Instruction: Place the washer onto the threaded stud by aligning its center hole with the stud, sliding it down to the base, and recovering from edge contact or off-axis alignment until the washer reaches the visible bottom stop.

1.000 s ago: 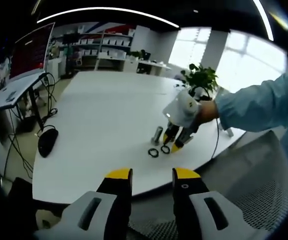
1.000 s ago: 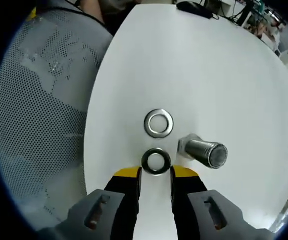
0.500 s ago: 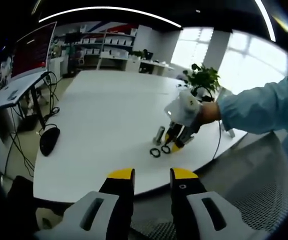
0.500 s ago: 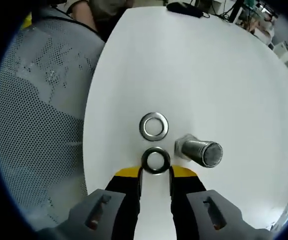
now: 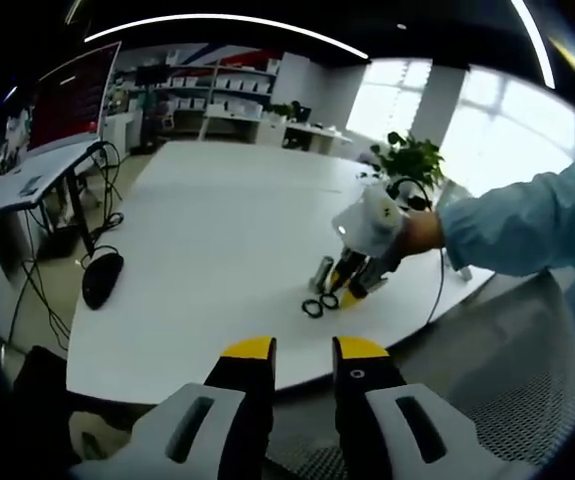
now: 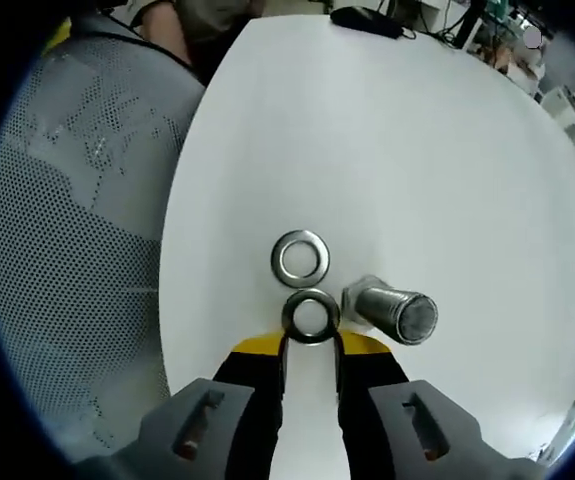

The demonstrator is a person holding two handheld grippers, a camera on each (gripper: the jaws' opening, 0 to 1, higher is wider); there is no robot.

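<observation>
In the right gripper view a dark washer (image 6: 310,317) lies flat on the white table (image 6: 417,150). A silver washer (image 6: 300,256) lies just beyond it. The metal threaded stud (image 6: 392,309) stands on its hex base to the right of the dark washer. My right gripper (image 6: 310,350) is open, its yellow-tipped fingers flanking the dark washer's near edge. From the left gripper view, the right gripper (image 5: 345,290) points down at the two washers (image 5: 320,304) beside the stud (image 5: 323,272). My left gripper (image 5: 304,352) hangs open and empty off the table's near edge.
A grey mesh chair (image 6: 77,200) stands beside the table edge and also shows at lower right (image 5: 507,380). A black mouse (image 5: 101,279) lies at the table's left corner. A potted plant (image 5: 407,160) stands behind the right hand. Desks and shelves fill the background.
The right gripper has crept forward, so the dark washer's near edge now sits between its fingertips. The left gripper's jaws have narrowed slightly. Washers and stud have not moved on the table.
</observation>
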